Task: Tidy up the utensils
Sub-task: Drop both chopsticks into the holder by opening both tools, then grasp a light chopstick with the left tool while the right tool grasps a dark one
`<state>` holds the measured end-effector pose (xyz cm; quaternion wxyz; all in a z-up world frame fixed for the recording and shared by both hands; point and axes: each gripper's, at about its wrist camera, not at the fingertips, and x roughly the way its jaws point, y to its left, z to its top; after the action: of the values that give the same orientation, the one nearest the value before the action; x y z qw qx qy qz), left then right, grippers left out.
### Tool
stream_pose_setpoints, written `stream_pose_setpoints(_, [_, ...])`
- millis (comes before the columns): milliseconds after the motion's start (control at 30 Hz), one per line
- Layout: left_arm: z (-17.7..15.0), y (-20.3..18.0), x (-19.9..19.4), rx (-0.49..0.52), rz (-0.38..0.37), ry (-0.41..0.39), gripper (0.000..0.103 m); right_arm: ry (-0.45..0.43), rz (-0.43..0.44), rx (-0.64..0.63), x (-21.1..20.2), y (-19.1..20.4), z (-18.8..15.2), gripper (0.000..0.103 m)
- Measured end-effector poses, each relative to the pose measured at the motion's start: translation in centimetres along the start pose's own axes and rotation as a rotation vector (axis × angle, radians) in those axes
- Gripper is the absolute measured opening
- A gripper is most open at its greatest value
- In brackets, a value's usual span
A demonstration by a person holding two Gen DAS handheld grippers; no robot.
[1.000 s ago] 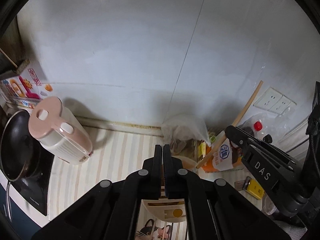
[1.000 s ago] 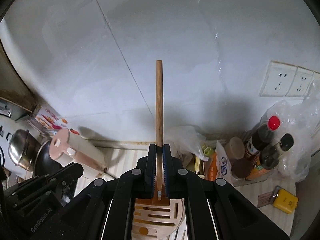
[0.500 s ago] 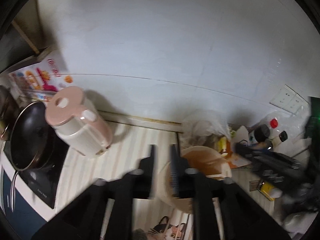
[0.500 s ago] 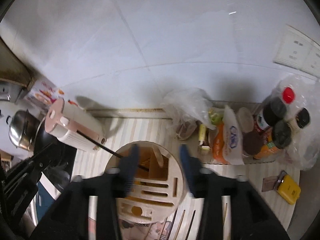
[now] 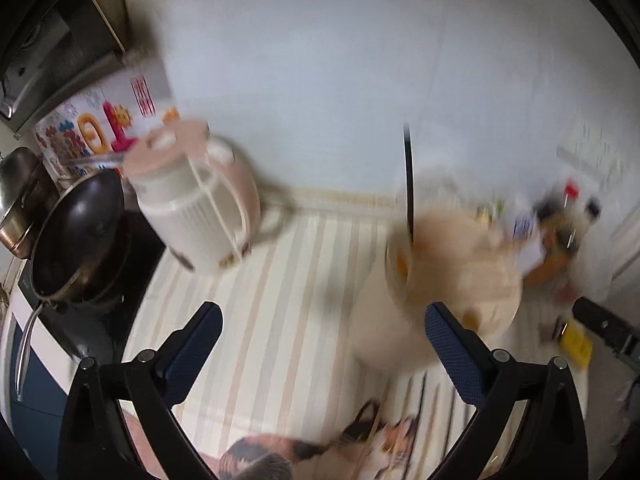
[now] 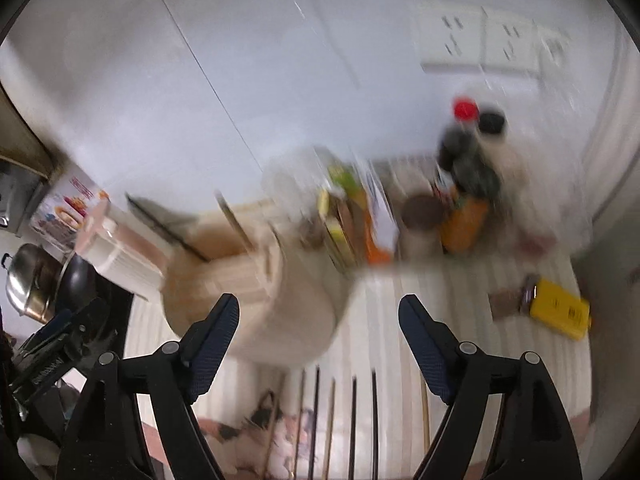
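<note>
From the left wrist camera we see our left gripper (image 5: 322,322) spread wide, both padded fingers apart with nothing between them, hovering above the striped counter (image 5: 280,280). Ahead and to the right stands the beige utensil holder (image 5: 452,276), blurred by motion. A dark chopstick (image 5: 409,184) rises from its open mouth, leaning only a little; we judge it stands there because the holder's compartment props it up. Left of the holder, well apart, sits the pink-lidded kettle (image 5: 192,208), and beyond it a black pan (image 5: 76,236) on the stove. At the bottom edge, dark sticks lie side by side on a cat-print mat (image 5: 320,452).

From the right wrist camera, our right gripper (image 6: 318,320) is likewise splayed open and empty. The utensil holder (image 6: 256,276) sits just ahead of the left finger, tipped toward us in this view, with a wooden handle (image 6: 236,220) and a dark stick poking from its top. Below the fingers, several loose chopsticks (image 6: 352,420) lie in a rough row on the counter in easy reach, some dark and some wooden. To the right, bottles (image 6: 464,152) and a yellow box (image 6: 560,308) crowd the wall, clear of the working area. With both claws free, we judge the next step to be picking up another stick from the row.
</note>
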<state>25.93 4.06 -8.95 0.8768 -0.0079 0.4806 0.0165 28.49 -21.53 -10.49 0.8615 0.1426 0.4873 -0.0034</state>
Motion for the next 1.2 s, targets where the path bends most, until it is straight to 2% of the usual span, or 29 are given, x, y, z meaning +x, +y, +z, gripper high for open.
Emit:
stream_pose_setpoints(100, [-3.3, -0.9, 2.6, 0.028, 0.044, 0.083, 0.103, 0.081, -0.023, 0.022, 2.3, -1.7, -3.6, 0.081])
stream_pose_setpoints(167, [-5.4, -1.2, 4.5, 0.034, 0.037, 0.145, 0.103, 0.161, -0.024, 0.040, 4.4, -2.8, -5.9, 0.058])
stream_pose_setpoints(267, [-8.1, -2.2, 7.0, 0.068, 0.015, 0.215, 0.101, 0.277, -0.053, 0.063, 8.0, -4.6, -9.3, 0.036])
stream_pose_setpoints(333, [-9.9, -3.2, 9.2, 0.122, 0.003, 0.286, 0.090, 0.340, -0.080, 0.071, 10.3, -5.6, -11.5, 0.033])
stream_pose_setpoints(367, [-10.8, -3.8, 10.2, 0.149, -0.011, 0.322, 0.076, 0.361, -0.087, 0.077, 11.0, -6.0, -12.2, 0.031])
stream_pose_setpoints(400, [-11.6, -4.3, 11.1, 0.168, -0.018, 0.353, 0.067, 0.382, -0.094, 0.084, 11.8, -6.4, -13.0, 0.030])
stream_pose_setpoints(567, [-14.0, -5.2, 13.2, 0.207, -0.032, 0.418, 0.053, 0.435, -0.123, 0.089, 13.4, -7.4, -15.5, 0.027])
stream_pose_setpoints(767, [-15.6, -6.1, 14.3, 0.254, -0.041, 0.453, 0.052, 0.464, -0.151, 0.069, 13.7, -8.0, -17.5, 0.027])
stream_pose_setpoints(833, [-15.9, -6.4, 14.5, 0.260, -0.048, 0.462, 0.047, 0.473, -0.158, 0.062, 13.8, -8.0, -17.9, 0.027])
stream_pose_setpoints(1033, [-16.5, -7.0, 15.2, 0.277, -0.045, 0.468, 0.024, 0.500, -0.180, 0.029, 14.3, -8.2, -18.9, 0.027])
stream_pose_setpoints(1067, [-16.2, -7.0, 15.4, 0.278, -0.053, 0.467, 0.013, 0.505, -0.184, 0.021, 14.5, -8.1, -18.9, 0.027])
stream_pose_setpoints(1100, [-16.2, -7.0, 15.4, 0.277, -0.049, 0.466, 0.005, 0.511, -0.187, 0.014, 14.8, -8.0, -19.1, 0.027])
stream_pose_setpoints(1200, [-16.0, -6.2, 15.7, 0.231, -0.014, 0.463, 0.005, 0.538, -0.195, -0.013, 15.7, -7.4, -19.5, 0.027])
